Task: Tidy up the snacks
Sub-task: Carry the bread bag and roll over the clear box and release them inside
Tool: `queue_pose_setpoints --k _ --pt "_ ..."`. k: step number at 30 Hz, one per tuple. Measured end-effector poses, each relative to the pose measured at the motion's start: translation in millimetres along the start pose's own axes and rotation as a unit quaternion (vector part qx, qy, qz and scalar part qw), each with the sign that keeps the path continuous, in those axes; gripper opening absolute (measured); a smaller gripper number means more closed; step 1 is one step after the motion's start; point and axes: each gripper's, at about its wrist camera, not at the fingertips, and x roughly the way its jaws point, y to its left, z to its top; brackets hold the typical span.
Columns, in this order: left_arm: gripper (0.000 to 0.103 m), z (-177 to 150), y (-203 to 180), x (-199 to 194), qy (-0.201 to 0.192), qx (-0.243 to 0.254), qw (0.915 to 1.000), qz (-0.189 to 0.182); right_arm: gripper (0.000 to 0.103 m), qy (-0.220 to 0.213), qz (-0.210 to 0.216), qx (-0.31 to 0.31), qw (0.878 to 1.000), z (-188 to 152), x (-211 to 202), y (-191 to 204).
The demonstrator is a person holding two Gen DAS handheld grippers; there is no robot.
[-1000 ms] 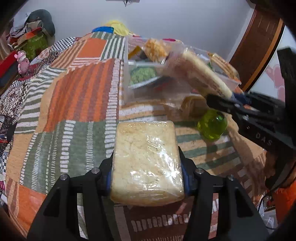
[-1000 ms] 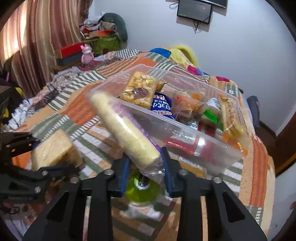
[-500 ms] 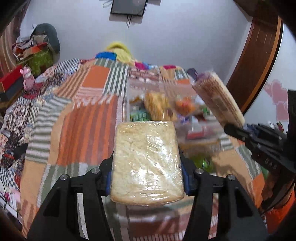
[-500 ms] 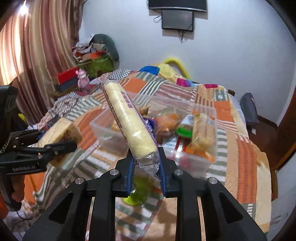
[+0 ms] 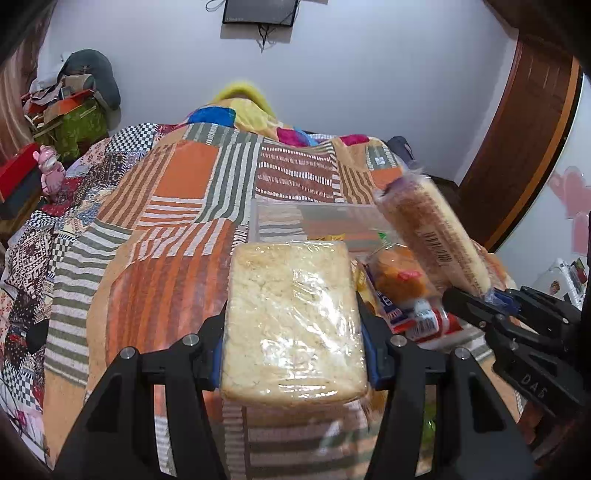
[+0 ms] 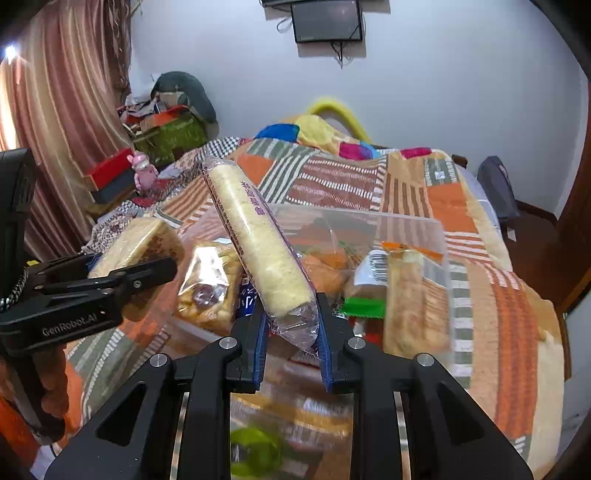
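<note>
Two wrapped snacks held above a clear bin on a patchwork bed.

A patchwork quilt (image 5: 177,229) covers the bed under a wall-mounted screen (image 6: 327,20); the clear snack bin (image 6: 413,225) rests on it. The left gripper (image 5: 293,354) pinches a flat wrapped cake (image 5: 291,325) at the bin's near-left edge; the right gripper (image 6: 291,332) pinches a long roll (image 6: 255,240), tilted up above the bin.

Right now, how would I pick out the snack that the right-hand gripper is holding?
Find the clear plastic bin of snacks on the patchwork bedspread. Just in front of it, the right gripper clamps the lower end of a long roll cake in clear wrap. It alone is a pale cylinder tilted upward; the left gripper holds a flat, rectangular cake slab.
</note>
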Motion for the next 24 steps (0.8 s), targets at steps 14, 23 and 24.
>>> queue_pose_setpoints --k 14,23,24 --pt "0.058 2 -9 18 0.001 0.016 0.9996 0.023 0.034 0.025 0.02 -0.009 0.999 -1 4 5" --pt "0.063 1 -5 -21 -0.023 0.016 0.9995 0.012 0.046 0.011 0.019 -0.023 0.999 -11 -19 0" --pt "0.064 -1 -6 -26 -0.024 0.019 0.9995 0.012 0.047 0.009 0.018 -0.026 0.999 -13 -24 -1"
